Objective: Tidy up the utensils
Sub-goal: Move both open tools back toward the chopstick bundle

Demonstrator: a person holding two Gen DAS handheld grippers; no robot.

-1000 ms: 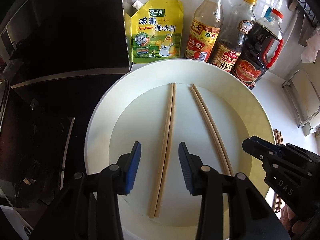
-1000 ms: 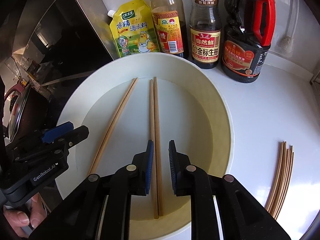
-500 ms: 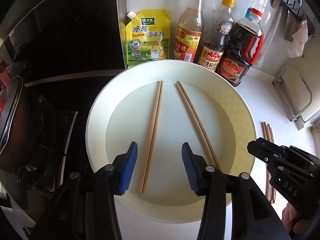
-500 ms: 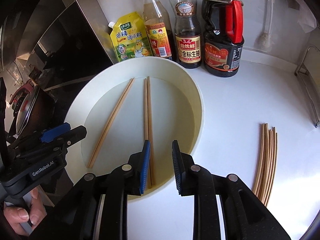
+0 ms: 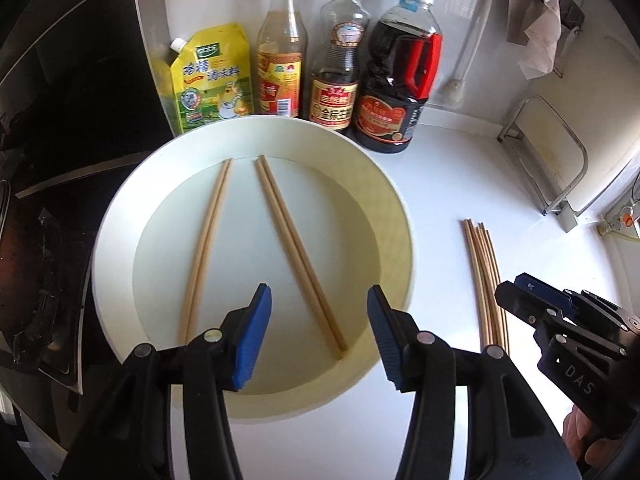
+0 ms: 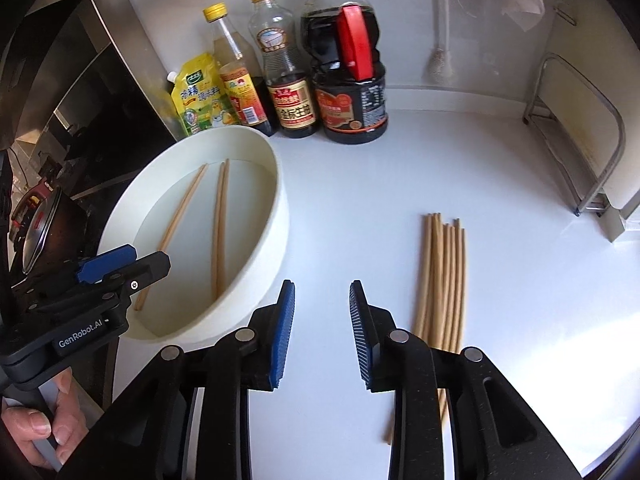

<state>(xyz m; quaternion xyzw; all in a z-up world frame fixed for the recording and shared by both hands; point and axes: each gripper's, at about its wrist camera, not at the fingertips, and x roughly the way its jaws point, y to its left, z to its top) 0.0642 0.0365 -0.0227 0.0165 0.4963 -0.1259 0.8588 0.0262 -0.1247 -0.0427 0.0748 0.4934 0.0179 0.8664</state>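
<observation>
Reaching for the loose bundle of chopsticks [image 6: 442, 276] on the white countertop [image 6: 460, 168] looked like the step in hand; done well, I judged, the right gripper [image 6: 322, 330] would swing toward three o'clock, straddle the bundle across its length and pinch only one pair. Largest on the counter was the white round basin [image 6: 276, 216], at nine o'clock from the bundle, holding two pairs of chopsticks [image 5: 298, 256], spread in a narrow V and touching no others. Behind it at twelve o'clock stood three sauce bottles [image 5: 338, 60] and a yellow seasoning pouch [image 5: 210, 80]. The left gripper [image 5: 318, 338] hung over the basin's near edge, jaws opening and empty; the right gripper's jaws were opening too, over bare counter.
</observation>
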